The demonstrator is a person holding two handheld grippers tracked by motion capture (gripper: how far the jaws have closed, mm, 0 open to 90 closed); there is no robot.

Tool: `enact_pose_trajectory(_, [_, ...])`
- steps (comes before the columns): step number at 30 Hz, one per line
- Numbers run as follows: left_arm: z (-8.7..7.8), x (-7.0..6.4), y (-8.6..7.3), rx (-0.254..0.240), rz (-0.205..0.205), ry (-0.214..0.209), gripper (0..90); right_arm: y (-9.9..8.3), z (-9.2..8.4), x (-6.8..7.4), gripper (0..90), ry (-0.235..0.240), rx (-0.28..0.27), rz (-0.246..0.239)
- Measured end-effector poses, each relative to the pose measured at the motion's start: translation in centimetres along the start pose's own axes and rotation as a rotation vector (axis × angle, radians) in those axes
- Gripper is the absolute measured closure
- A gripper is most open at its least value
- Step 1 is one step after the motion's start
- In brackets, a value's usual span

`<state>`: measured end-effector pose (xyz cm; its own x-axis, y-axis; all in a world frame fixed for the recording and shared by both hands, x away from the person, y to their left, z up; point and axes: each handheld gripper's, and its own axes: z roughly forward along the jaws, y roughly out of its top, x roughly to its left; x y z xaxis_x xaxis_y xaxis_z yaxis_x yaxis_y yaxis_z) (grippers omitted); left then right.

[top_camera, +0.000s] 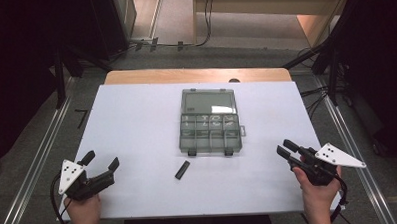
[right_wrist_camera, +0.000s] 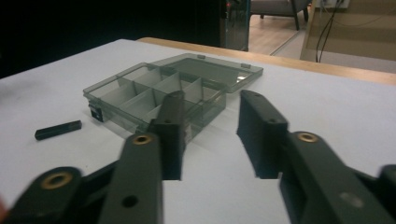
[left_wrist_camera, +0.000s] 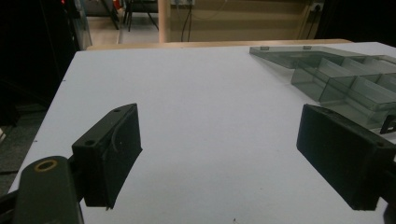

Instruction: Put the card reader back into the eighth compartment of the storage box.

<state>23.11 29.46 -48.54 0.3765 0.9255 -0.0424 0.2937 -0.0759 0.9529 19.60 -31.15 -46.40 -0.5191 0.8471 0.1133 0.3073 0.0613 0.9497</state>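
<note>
A clear grey compartment box [top_camera: 210, 147] lies open in the middle of the white table [top_camera: 132, 124], its lid folded flat toward the far side and its compartments looking empty. Just in front of it lies a small black bar [top_camera: 182, 169]. My left gripper [top_camera: 101, 160] rests at the near left corner, jaws spread wide and empty. My right gripper [top_camera: 285, 147] sits at the near right, its jaws narrower with bare table between them. The left gripper view has the left gripper [left_wrist_camera: 219, 121] with the box [left_wrist_camera: 336, 74] at its right. The right gripper view has the right gripper [right_wrist_camera: 212, 100] facing the box [right_wrist_camera: 154, 88] and the bar [right_wrist_camera: 58, 129].
The table's wooden far edge [top_camera: 195, 75] borders a floor with cables and dark equipment stands on both sides. Metal rails [top_camera: 38, 162] run along the left and right of the table. Bare white surface lies between each gripper and the box.
</note>
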Motion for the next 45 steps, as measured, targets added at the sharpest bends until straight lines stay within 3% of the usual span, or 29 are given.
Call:
enact_pose_trajectory(10, [0.0, -0.1, 0.0, 0.0, 0.002, 0.003, 14.2, 2.3, 2.6, 2.3, 86.5, 0.053, 0.057, -0.06])
enact_pose_trajectory(15, [0.0, -0.1, 0.0, 0.001, 0.006, 0.0, 14.2, 3.2, 4.3, 3.7, 87.3, 0.091, 0.083, -0.094])
enact_pose_trajectory(20, [0.1, -0.2, 0.0, 0.002, 0.011, 0.001, 14.2, 3.7, 5.8, 4.8, 87.3, 0.177, 0.101, -0.089])
enact_pose_trajectory(35, [0.1, -0.2, 0.0, 0.0, 0.016, 0.004, 14.2, 4.8, 9.7, 8.1, 87.5, 0.286, 0.159, -0.129])
enact_pose_trajectory(45, [0.1, -0.2, 0.0, -0.001, 0.015, 0.001, 14.2, 4.8, 12.9, 11.5, 87.6, 0.37, 0.21, -0.172])
